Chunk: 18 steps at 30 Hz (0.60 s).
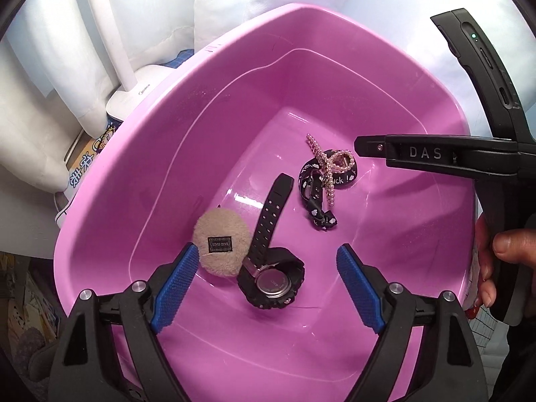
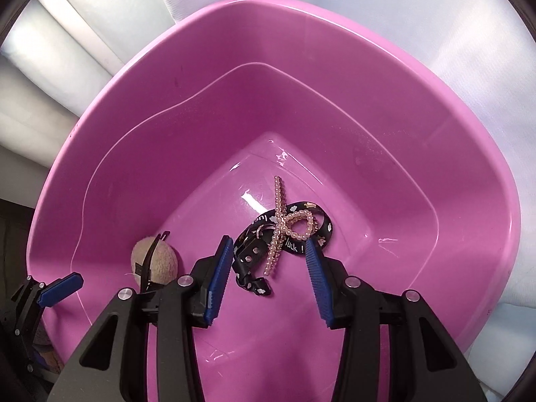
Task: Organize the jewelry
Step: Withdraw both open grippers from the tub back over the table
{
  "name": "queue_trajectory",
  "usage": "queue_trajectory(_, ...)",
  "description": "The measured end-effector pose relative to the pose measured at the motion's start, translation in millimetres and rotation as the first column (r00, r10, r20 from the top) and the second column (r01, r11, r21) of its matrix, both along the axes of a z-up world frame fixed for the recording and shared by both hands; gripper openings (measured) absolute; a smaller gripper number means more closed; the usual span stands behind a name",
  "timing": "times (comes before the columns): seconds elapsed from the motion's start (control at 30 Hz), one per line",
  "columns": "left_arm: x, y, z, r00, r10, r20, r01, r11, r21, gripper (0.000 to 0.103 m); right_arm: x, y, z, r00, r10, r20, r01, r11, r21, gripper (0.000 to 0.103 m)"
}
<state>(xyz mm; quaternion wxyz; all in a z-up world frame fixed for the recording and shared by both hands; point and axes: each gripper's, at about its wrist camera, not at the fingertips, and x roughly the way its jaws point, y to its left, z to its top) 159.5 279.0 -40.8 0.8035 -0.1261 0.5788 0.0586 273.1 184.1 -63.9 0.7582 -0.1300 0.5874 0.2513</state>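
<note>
A pink plastic basin (image 1: 167, 154) holds the jewelry. In the left wrist view a black watch (image 1: 273, 276) lies face up between the fingers of my open left gripper (image 1: 268, 256). A beige fluffy hair clip (image 1: 221, 246) lies beside it. A black printed strap (image 1: 316, 197) and a pearl hair clip (image 1: 330, 167) lie further in. In the right wrist view my open right gripper (image 2: 269, 251) hovers over the strap (image 2: 249, 259) and pearl clip (image 2: 279, 227) in the basin (image 2: 134, 154). Both grippers are empty.
The right gripper's body (image 1: 445, 157) reaches over the basin's right rim, held by a hand (image 1: 502, 254). A white lamp base (image 1: 134, 90) and a printed box (image 1: 87, 160) stand left of the basin. White cloth lies behind. My left gripper's finger (image 2: 62, 288) shows at the basin's left.
</note>
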Motion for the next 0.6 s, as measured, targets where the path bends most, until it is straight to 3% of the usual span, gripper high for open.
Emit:
queue_trajectory(0.47,-6.2,-0.6,-0.3,1.000,0.007,-0.008,-0.007,1.000,-0.016,0.084,-7.8,1.9,2.2,1.000,0.015,0.006,-0.015,1.000,0.001,0.044)
queue_trajectory(0.5,-6.6,-0.2,0.5,1.000,0.009,-0.006,-0.009,1.000,-0.016,0.084,-7.9,2.1,2.3,1.000,0.015,0.005,-0.015,1.000,0.002,0.051)
queue_trajectory(0.53,-7.4,0.5,1.3,1.000,0.013,-0.002,-0.013,1.000,-0.017,0.084,-8.4,2.1,2.9,1.000,0.016,0.006,-0.016,1.000,0.004,0.064)
queue_trajectory(0.6,-9.2,2.0,3.6,1.000,0.024,0.005,-0.024,0.999,-0.021,0.085,-10.9,3.6,5.2,1.000,0.022,0.016,-0.022,1.000,0.002,0.068)
